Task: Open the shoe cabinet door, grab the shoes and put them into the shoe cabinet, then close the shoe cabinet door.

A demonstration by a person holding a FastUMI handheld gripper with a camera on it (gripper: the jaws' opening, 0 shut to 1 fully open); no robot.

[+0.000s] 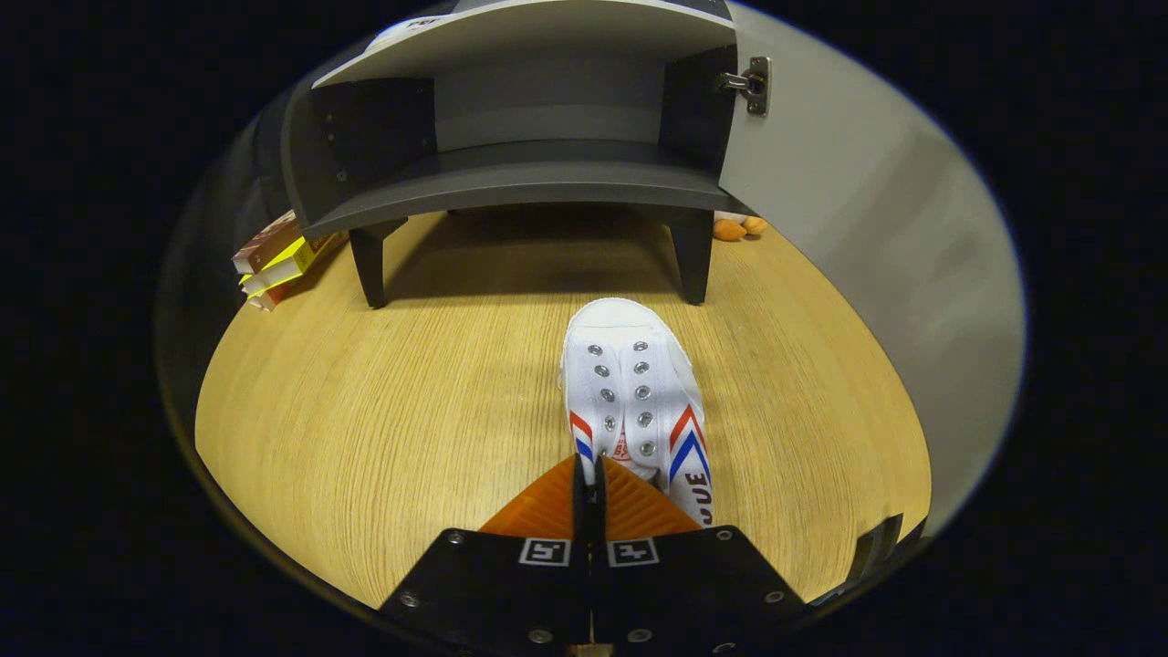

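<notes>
The fingers [589,484] are drawn close together, pinching the rear rim of a white canvas sneaker [631,392] at its left side. The sneaker has metal eyelets, no laces, and red and blue chevrons on its flanks; its toe points away from the fingers toward the shoe cabinet [520,173]. Whether its sole rests on the wooden bench [383,429] or is lifted clear cannot be told.

The cabinet is dark grey, on short legs, beyond the sneaker. Its pale door [867,237] stands swung open to the right on a metal hinge [754,85]. The visible compartment holds nothing.

Left of the cabinet lies a stack of books [274,265]. Behind its right leg sit small orange-brown objects [739,226], too small to identify. The bench between sneaker and cabinet is unobstructed.
</notes>
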